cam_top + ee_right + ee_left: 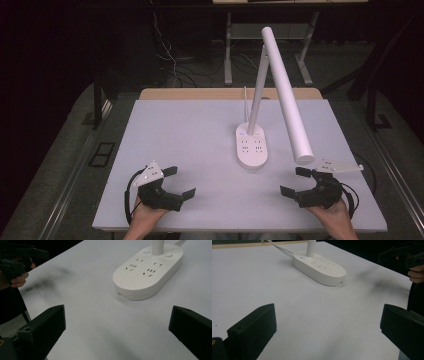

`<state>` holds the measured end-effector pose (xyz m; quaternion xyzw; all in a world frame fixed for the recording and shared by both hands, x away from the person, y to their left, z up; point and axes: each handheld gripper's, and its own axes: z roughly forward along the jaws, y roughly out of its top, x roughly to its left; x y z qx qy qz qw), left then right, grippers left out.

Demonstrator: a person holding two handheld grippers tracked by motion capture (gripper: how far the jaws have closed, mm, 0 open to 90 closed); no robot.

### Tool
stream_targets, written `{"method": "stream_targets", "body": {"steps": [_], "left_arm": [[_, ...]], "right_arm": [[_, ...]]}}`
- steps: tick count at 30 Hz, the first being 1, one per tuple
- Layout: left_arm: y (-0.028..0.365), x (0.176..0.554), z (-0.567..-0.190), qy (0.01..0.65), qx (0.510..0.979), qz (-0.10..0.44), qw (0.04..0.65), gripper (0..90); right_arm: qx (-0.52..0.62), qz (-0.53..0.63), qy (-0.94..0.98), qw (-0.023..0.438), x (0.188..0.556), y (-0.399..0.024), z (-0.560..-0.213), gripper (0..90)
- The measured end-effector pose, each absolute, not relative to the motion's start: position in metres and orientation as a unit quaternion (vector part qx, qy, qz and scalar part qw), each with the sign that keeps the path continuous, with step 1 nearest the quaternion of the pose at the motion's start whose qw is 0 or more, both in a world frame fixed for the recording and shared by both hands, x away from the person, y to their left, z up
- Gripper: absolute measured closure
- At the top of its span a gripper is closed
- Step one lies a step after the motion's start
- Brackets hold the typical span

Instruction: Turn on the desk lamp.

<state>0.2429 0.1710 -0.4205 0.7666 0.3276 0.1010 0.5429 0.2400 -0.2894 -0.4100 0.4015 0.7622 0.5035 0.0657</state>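
On the desk, a pale, matte rectangular top with a wooden strip along its far edge, stands one white desk lamp, a little right of the middle. Its base is a smooth oval of plastic carrying four sets of socket slots and two round buttons beside the stem; no lettering can be read on it. One slim stem rises from the base and one long round tube head slants down toward the near right. A white cord runs off the far side. There are two hand-held grippers, both black: the left hand-held gripper and the right hand-held gripper sit near the front edge, well apart, each with jaws spread wide around nothing.
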Motion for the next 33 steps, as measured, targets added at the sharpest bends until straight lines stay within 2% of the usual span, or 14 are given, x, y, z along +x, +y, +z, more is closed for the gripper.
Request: {"method": "stream_targets", "body": {"steps": [33], "left_arm": [[0.1721, 0.242, -0.4224, 0.331, 0.771, 0.098, 0.536, 0.0]], "right_arm": [[0.391, 0.479, 0.784, 0.05, 0.24, -0.287, -0.4037, 0.7]]}}
